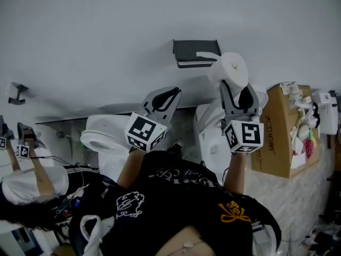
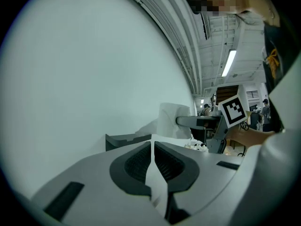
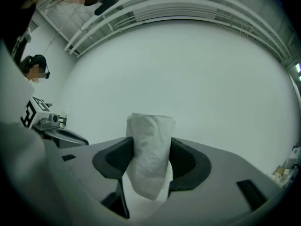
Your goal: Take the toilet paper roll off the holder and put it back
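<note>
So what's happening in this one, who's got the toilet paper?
A person works with a two-jaw gripper in each hand. The right gripper is clamped on the toilet paper roll and holds it up against the wall, just right of the dark wall holder and apparently off it. The left gripper hangs lower left of the holder with its jaws nearly together, away from the roll.
</note>
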Tool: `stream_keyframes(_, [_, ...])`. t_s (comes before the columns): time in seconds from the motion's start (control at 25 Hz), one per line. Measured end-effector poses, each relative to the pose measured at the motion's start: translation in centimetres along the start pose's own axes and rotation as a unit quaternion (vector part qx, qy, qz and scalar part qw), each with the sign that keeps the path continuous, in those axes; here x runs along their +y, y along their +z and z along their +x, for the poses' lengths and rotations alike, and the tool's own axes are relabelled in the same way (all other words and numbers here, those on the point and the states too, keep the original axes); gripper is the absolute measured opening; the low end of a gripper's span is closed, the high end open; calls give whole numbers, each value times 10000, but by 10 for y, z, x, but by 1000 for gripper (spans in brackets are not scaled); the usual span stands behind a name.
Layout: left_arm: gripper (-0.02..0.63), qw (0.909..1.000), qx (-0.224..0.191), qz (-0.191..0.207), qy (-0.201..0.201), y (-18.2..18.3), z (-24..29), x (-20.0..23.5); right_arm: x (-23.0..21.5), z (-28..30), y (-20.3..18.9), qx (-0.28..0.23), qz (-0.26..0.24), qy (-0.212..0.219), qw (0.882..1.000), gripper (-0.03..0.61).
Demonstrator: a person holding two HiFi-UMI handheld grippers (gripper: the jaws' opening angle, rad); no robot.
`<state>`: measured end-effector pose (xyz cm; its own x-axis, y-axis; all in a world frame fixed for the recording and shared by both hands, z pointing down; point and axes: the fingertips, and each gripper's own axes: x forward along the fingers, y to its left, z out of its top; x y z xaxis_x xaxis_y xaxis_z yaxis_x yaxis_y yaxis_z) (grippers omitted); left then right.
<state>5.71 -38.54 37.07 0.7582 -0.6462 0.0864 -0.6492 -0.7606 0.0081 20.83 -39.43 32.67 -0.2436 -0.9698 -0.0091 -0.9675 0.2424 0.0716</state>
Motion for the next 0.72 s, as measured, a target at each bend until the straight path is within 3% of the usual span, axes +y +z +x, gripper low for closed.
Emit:
stream_keyframes(0.4, [35,9999,99,-57,-59,-10,5,-8,11,-13,-81,737,368,7,9966,245])
stream_keyframes(0.72, [35,9998,175,-76,-28,-17,7,-11,11,-17,-98,876,562,53,9946,245])
